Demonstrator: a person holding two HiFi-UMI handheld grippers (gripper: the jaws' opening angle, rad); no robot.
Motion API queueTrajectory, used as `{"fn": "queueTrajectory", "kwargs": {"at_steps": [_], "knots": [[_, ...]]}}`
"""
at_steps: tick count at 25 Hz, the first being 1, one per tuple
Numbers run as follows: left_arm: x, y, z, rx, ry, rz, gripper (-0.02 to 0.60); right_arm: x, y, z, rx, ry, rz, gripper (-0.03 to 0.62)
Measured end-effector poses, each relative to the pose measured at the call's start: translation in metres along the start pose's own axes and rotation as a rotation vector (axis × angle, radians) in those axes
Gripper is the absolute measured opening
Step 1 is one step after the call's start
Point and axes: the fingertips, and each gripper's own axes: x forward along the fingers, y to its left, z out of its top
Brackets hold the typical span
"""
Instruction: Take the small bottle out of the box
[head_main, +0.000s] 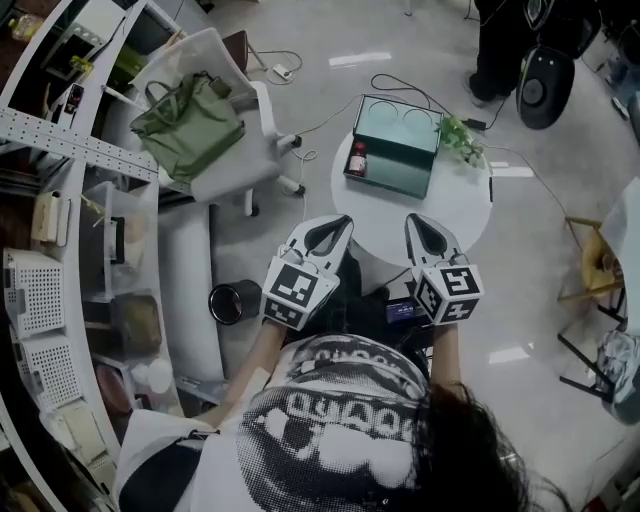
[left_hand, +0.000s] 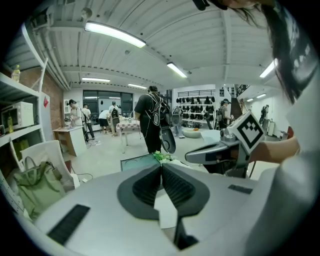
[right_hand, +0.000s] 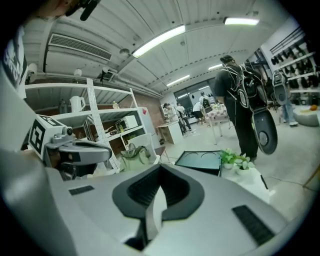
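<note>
A small bottle (head_main: 357, 159) with a red body and dark cap stands in the left end of an open teal box (head_main: 392, 146) on the round white table (head_main: 445, 205). My left gripper (head_main: 343, 220) hovers shut and empty at the table's near left edge. My right gripper (head_main: 412, 219) hovers beside it over the near edge, also shut and empty. Both point toward the box and stay short of it. The box's open lid (left_hand: 140, 161) shows beyond the left gripper (left_hand: 161, 165), and the same lid (right_hand: 200, 160) beyond the right gripper (right_hand: 160, 167). The bottle is hidden in both gripper views.
A small potted plant (head_main: 462, 140) sits on the table right of the box. A white chair with a green bag (head_main: 190, 122) stands to the left, by shelving (head_main: 60, 250). A black cylinder (head_main: 234, 301) is on the floor. A person (right_hand: 242, 100) stands beyond the table.
</note>
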Motion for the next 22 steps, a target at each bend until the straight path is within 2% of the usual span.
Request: {"fn": "queueTrajectory", "kwargs": {"at_steps": [6, 11, 17, 22], "knots": [[0.021, 0.039, -0.001, 0.002, 0.009, -0.021, 0.015, 0.049, -0.005, 0.005, 0.005, 0.046, 0.0, -0.003], [0.037, 0.092, -0.01, -0.004, 0.039, -0.031, 0.015, 0.102, -0.005, 0.003, 0.015, 0.112, -0.005, -0.002], [0.061, 0.136, -0.02, -0.001, 0.069, -0.091, 0.015, 0.16, -0.017, -0.019, 0.046, 0.253, -0.027, 0.04], [0.072, 0.16, -0.038, -0.028, 0.106, -0.137, 0.015, 0.202, -0.029, -0.048, 0.055, 0.401, -0.034, 0.106]]}}
